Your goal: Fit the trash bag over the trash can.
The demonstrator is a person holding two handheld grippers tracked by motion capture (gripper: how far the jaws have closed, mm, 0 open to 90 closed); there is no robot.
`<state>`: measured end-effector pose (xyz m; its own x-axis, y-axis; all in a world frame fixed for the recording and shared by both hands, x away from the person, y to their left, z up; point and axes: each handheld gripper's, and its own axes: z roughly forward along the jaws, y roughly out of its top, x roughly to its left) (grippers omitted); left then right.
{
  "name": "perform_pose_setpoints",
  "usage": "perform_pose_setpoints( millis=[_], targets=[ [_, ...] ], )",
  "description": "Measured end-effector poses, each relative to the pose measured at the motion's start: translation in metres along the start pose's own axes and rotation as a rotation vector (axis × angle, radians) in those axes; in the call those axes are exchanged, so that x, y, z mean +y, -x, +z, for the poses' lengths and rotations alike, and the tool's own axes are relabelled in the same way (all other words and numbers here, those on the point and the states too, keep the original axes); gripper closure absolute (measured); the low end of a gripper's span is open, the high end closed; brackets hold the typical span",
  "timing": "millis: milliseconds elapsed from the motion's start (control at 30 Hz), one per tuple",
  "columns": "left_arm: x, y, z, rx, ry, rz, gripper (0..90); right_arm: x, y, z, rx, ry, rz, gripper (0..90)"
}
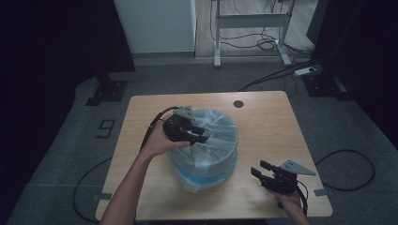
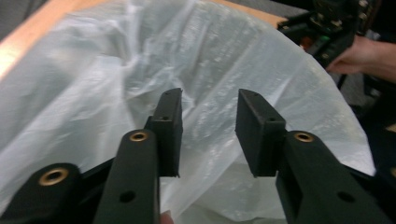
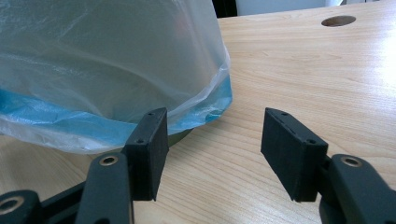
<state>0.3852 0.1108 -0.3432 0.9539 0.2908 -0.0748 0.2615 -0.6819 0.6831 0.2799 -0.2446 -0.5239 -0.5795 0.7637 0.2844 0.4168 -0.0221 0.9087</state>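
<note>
A round bin (image 1: 204, 159) lined with a pale translucent plastic bag (image 1: 213, 136) stands in the middle of the wooden table (image 1: 267, 122). The bag (image 2: 140, 70) drapes over the rim and down the outside, with a blue band (image 3: 56, 116) near its lower edge. My left gripper (image 1: 195, 133) hovers over the bin's left rim, open, with only bag film beyond its pads (image 2: 169, 126). My right gripper (image 1: 259, 171) rests low near the table's front right, open, pointing at the bin's base (image 3: 180, 135) with nothing between its fingers (image 3: 149, 149).
A round cable hole (image 1: 238, 103) sits near the table's far edge. Bare wood lies to the right of the bin. Beyond the table are a desk frame (image 1: 251, 21), floor cables (image 1: 272, 44) and a power strip (image 1: 305, 71).
</note>
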Motion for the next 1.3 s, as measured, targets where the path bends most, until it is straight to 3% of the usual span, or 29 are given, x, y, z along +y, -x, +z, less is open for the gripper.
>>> perform_pose_setpoints(
  millis=[333,500,1100,1300],
  targets=[
    [0.007,0.018,0.021,-0.073,-0.151,0.087,68.1,-0.001,0.000,0.001,0.002,-0.011,0.002,40.5],
    [0.006,0.022,0.024,-0.087,-0.177,0.095,66.1,-0.001,-0.001,0.002,0.004,-0.014,-0.002,40.5],
    [-0.007,0.030,0.019,-0.129,-0.174,0.102,60.1,-0.003,0.002,0.002,-0.004,-0.022,0.001,40.2],
    [-0.008,0.022,0.011,-0.086,-0.132,0.081,52.6,-0.003,0.003,0.002,-0.007,-0.020,0.005,39.8]
  ],
)
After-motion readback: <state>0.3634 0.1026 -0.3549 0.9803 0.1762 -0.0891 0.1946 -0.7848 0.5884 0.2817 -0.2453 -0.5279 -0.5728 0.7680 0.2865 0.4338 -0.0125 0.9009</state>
